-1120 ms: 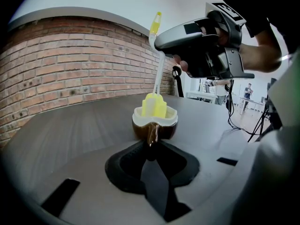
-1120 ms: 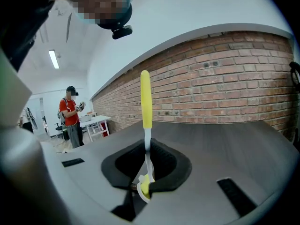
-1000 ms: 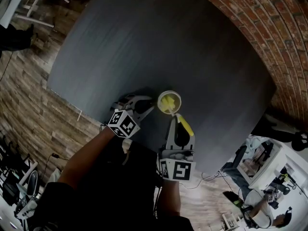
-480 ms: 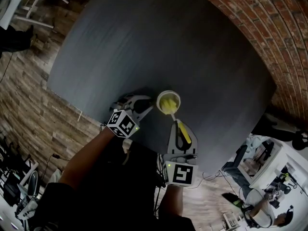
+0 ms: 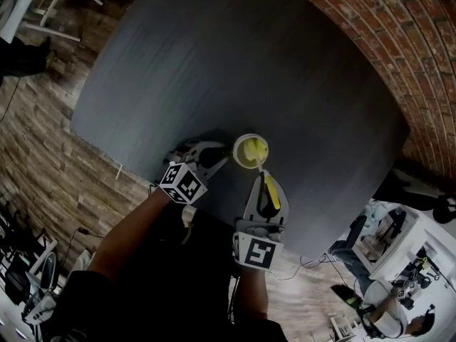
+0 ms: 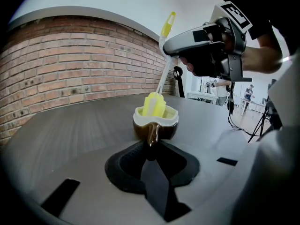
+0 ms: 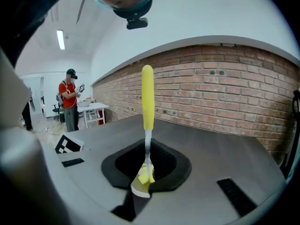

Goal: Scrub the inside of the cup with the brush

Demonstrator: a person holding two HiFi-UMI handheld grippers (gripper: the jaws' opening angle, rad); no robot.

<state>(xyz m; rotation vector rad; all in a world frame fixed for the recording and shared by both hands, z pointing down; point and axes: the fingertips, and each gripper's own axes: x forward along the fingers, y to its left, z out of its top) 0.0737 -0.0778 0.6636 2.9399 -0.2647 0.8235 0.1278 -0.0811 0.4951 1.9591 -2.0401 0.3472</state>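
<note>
A dark cup (image 5: 251, 151) with a cream rim stands near the near edge of the grey table (image 5: 235, 63). My left gripper (image 5: 219, 157) is shut on the cup's handle (image 6: 151, 134), which sits between its jaws in the left gripper view. A brush with a yellow handle (image 7: 147, 95) and a thin white stem is held upright in my right gripper (image 7: 148, 161), which is shut on the stem. Its yellow brush head (image 6: 153, 105) sits inside the cup (image 6: 156, 122) and sticks up above the rim. The right gripper (image 5: 262, 185) hovers just on the near side of the cup.
The round table's edge (image 5: 142, 180) runs right under both grippers, with wooden floor (image 5: 43, 141) beyond. A brick wall (image 5: 399, 55) curves round the far right. A person in a red top (image 7: 69, 104) stands by a white table in the background.
The right gripper dipped toward me, then came back up toward the cup, shifting the brush head inside the cup. The cup and left gripper stayed put.
</note>
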